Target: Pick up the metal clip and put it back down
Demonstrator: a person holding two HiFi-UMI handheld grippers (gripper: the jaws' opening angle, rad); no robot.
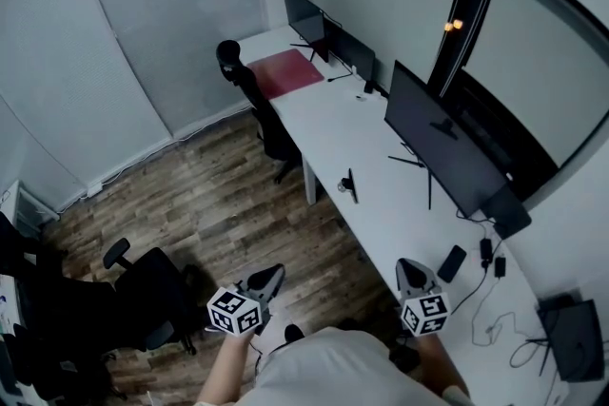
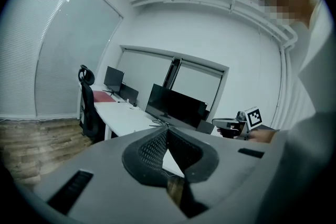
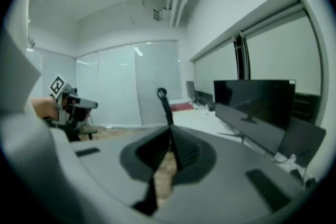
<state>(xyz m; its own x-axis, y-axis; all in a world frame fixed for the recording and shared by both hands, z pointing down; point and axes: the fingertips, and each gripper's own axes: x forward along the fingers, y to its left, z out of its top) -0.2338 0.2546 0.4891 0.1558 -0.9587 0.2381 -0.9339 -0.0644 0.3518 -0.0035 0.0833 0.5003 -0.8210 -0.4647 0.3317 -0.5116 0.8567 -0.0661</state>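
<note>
A small dark object point(image 1: 349, 185), possibly the metal clip, lies near the front edge of the long white desk point(image 1: 376, 204); it is too small to tell for certain. Both grippers are held close to the person's body, well short of it. My left gripper point(image 1: 272, 275) hangs over the wooden floor, its jaws shut with nothing between them point(image 2: 167, 129). My right gripper point(image 1: 410, 265) is over the desk's near end, jaws also shut and empty point(image 3: 170, 128). Each gripper shows in the other's view: the right gripper point(image 2: 231, 123) and the left gripper point(image 3: 79, 104).
Monitors point(image 1: 442, 143) stand along the desk's back, with a red mat point(image 1: 285, 71) at the far end. A phone point(image 1: 452, 263) and cables point(image 1: 495, 323) lie near my right gripper. One black chair point(image 1: 271, 124) is by the desk, another point(image 1: 152, 290) at lower left.
</note>
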